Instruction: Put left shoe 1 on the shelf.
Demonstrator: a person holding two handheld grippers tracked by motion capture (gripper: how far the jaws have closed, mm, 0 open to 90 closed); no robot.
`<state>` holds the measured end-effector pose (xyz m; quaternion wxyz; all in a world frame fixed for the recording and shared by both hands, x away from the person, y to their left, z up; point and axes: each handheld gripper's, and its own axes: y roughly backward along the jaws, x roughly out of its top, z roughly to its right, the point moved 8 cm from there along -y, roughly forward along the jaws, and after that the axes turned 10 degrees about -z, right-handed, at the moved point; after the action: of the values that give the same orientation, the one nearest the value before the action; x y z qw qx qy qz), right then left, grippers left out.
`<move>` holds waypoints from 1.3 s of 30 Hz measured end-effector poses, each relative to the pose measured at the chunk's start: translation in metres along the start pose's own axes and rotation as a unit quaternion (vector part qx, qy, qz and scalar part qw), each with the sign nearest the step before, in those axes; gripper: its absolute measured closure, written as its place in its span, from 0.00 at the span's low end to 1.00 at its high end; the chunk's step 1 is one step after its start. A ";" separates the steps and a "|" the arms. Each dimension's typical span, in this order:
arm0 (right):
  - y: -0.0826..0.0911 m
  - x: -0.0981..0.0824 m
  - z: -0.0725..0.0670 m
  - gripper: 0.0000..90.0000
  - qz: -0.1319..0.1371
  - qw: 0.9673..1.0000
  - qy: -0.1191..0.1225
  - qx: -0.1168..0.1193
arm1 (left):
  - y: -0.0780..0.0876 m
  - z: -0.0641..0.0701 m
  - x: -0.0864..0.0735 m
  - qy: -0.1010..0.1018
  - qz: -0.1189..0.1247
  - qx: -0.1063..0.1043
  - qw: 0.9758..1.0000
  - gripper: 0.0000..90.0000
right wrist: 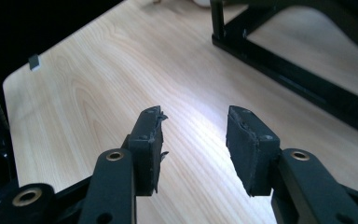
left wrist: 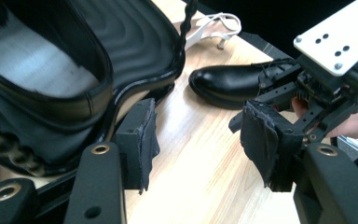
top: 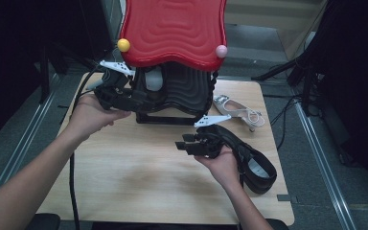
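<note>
A white strappy sandal (top: 239,111) lies near the desk's (top: 139,177) far right edge. Dark cables (top: 287,115) trail on the floor beyond it.

Dim surroundings go nearly black at three and nine o'clock in the high view, while overhead light brightens the counter (top: 139,167). A white glare patch lies on the wood in the right gripper view. All frames are soft and slightly blurred.

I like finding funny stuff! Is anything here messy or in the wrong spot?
A bit, yes. The white sandal lies tipped on its side on the table, and a black shoe lies apart from it, so they don't match. The foam pads on the left claw look torn and frayed at the edges.
</note>
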<state>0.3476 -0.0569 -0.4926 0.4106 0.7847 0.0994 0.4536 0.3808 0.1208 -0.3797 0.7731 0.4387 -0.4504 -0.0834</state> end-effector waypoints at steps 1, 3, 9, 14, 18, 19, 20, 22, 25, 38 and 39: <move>-0.001 -0.002 0.000 0.64 0.001 1.000 -0.001 0.000 | -0.003 0.000 -0.004 0.004 0.000 -0.001 1.000 0.51; -0.001 -0.006 0.002 0.64 -0.001 1.000 -0.003 -0.001 | -0.012 -0.001 -0.014 0.016 -0.005 -0.007 1.000 0.51; 0.000 -0.012 0.006 0.64 -0.010 1.000 -0.010 -0.005 | -0.038 -0.001 -0.044 0.029 -0.017 -0.020 0.999 0.52; 0.006 -0.017 0.010 0.64 -0.006 1.000 -0.010 -0.013 | -0.052 0.000 -0.064 0.030 -0.027 -0.021 0.999 0.52; 0.010 -0.022 0.012 0.64 -0.007 1.000 -0.015 -0.015 | -0.061 0.007 -0.075 0.028 -0.026 -0.034 0.999 0.52; 0.011 -0.024 0.013 0.64 -0.007 1.000 -0.017 -0.015 | -0.063 0.008 -0.077 0.024 -0.027 -0.031 0.999 0.52; 0.013 -0.026 0.014 0.64 -0.008 1.000 -0.017 -0.019 | -0.065 0.009 -0.080 0.021 -0.027 -0.028 0.999 0.52; 0.017 -0.032 0.016 0.64 -0.009 0.999 -0.021 -0.024 | -0.070 0.011 -0.085 0.017 -0.031 -0.028 0.999 0.52; 0.024 -0.043 0.020 0.65 -0.011 0.999 -0.028 -0.033 | -0.075 0.011 -0.088 0.019 -0.029 -0.039 0.999 0.52; 0.052 -0.076 0.037 0.66 -0.010 0.996 -0.071 -0.059 | -0.096 0.009 -0.094 0.008 -0.033 -0.051 0.998 0.52; 0.054 -0.078 0.037 0.66 -0.010 0.995 -0.075 -0.060 | -0.097 0.009 -0.094 0.007 -0.034 -0.049 0.998 0.52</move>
<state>0.3209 -0.1539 -0.5115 0.4675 0.7896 0.0492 0.3943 0.3454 0.1069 -0.5094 0.7936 0.4154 -0.4255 -0.1287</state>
